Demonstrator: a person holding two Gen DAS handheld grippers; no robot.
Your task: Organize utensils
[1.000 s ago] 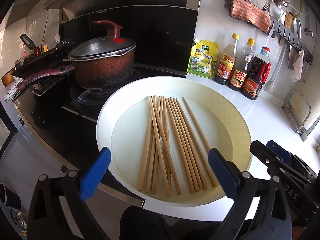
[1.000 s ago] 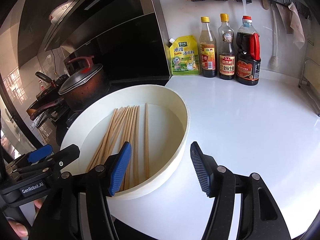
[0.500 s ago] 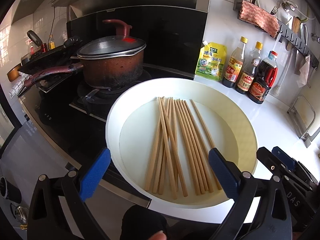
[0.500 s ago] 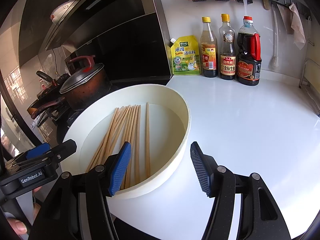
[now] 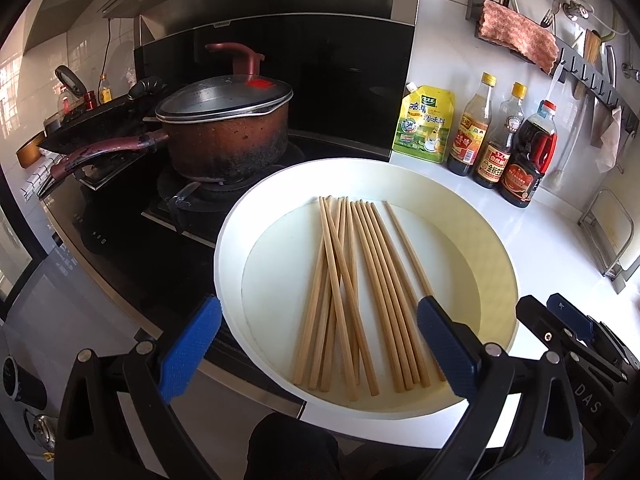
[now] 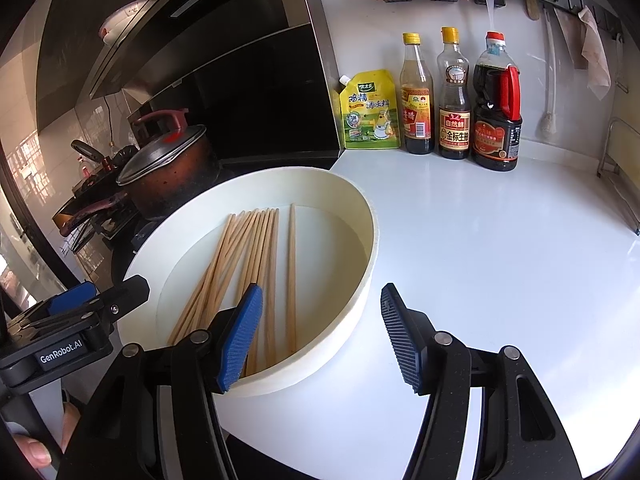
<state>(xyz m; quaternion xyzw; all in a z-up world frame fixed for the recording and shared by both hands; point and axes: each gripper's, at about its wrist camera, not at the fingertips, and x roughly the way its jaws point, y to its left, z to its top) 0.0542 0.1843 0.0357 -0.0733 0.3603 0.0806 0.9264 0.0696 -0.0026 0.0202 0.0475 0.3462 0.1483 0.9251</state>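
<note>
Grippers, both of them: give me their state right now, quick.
Left gripper: open, holding nothing, above the near side of the white basin.
Right gripper: open, holding nothing, jaws either side of the basin's rim.

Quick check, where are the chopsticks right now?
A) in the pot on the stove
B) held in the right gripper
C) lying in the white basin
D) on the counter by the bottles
C: the chopsticks lie flat on the floor of the white basin, and no gripper holds any.
</note>
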